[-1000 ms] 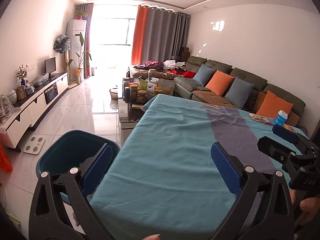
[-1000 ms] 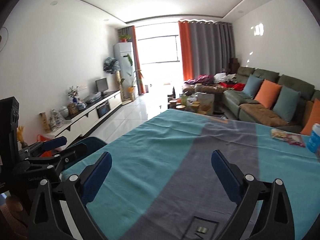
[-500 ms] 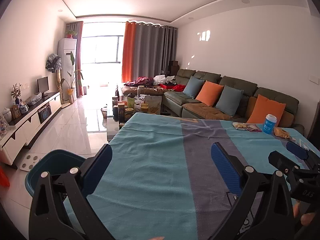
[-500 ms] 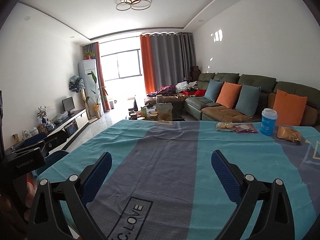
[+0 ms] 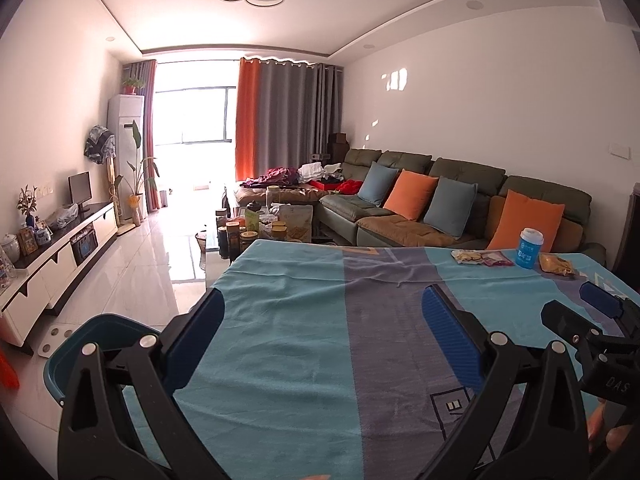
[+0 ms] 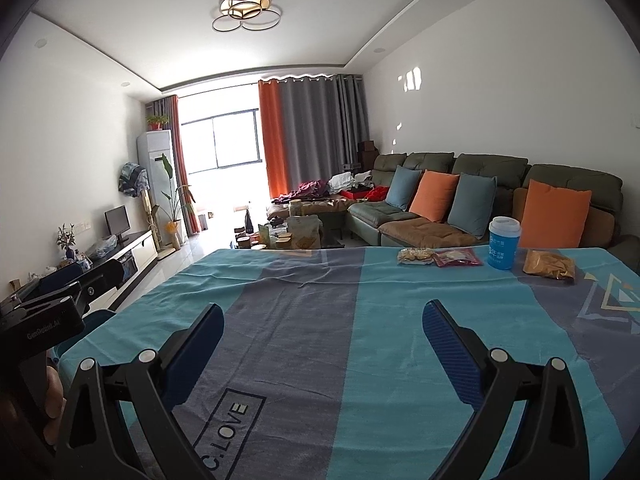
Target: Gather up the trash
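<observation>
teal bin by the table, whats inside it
Only part of the teal bin shows, on the floor by the table's left edge. The visible inner wall is bare. The left gripper and the tablecloth hide its bottom.

Table covered by teal and grey striped cloth [image 6: 304,320], printed "C.LOVE". Green-brown sectional sofa [image 6: 420,228] along right wall; orange and blue cushions [image 6: 434,196] on it. Cluttered coffee table [image 5: 264,228] beyond. TV console [image 5: 60,256] along left wall. Ring ceiling lamp [image 6: 244,4].

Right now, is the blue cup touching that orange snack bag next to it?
Apart. The right wrist view shows a strip of tablecloth between the blue cup and the orange snack bag.
</observation>
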`<state>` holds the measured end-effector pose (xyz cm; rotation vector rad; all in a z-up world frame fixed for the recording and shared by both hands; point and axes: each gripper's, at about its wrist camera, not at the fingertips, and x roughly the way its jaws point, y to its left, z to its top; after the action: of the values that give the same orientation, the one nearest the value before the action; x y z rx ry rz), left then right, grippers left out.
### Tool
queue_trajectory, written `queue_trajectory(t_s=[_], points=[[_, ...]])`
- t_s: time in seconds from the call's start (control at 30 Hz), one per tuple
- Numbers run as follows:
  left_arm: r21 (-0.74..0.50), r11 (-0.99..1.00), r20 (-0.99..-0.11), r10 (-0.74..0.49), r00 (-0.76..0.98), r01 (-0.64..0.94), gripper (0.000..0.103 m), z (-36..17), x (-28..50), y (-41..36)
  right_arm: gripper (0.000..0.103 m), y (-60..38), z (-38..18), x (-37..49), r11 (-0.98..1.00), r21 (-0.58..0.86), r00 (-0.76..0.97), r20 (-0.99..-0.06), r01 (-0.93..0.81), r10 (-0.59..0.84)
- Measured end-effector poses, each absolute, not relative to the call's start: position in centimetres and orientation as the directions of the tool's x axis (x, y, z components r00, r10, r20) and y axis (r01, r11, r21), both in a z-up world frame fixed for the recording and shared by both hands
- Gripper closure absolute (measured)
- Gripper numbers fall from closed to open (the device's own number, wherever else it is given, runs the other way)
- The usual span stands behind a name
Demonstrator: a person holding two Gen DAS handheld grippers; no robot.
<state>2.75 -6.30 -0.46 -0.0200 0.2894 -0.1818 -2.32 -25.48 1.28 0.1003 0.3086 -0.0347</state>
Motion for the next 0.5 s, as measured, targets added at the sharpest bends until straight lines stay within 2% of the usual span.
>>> queue_trajectory(t_s=[0.5], points=[[-0.034,0.984,-0.266,-0.179,0.947,0.176,0.006,-0.66,3.02,-6.86,0.007,-26.39,1.42,-2.45,0.992,0.100,0.953,-0.300,0.080,-0.047]])
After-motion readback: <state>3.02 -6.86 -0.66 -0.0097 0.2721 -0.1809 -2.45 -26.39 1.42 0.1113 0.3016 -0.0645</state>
